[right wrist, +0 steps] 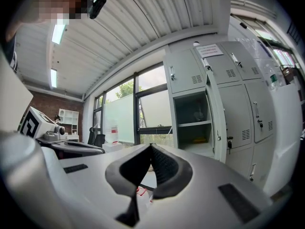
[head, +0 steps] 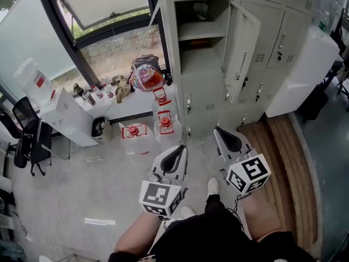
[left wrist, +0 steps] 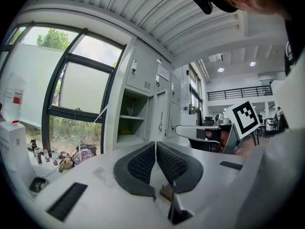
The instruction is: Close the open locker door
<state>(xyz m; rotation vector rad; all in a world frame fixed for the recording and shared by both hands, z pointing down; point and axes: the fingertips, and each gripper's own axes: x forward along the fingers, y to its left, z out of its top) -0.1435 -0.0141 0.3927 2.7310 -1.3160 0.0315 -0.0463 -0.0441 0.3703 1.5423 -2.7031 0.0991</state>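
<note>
1. Nearest are the two grippers. The left gripper point(head: 175, 149) and the right gripper point(head: 220, 131) each have their jaws pressed together on nothing, and both point toward the lockers.
2. The locker door point(head: 242, 51) stands swung out and upright, ahead of the right gripper, which is the nearer one. The open compartment point(head: 200, 34) lies just to the door's left.
3. Closing it likely means pushing the door's outer face leftward.
4. The right gripper view shows the door almost edge-on, with the shelf point(right wrist: 193, 124) inside. Only the head view shows both grippers well apart from the door.
</note>
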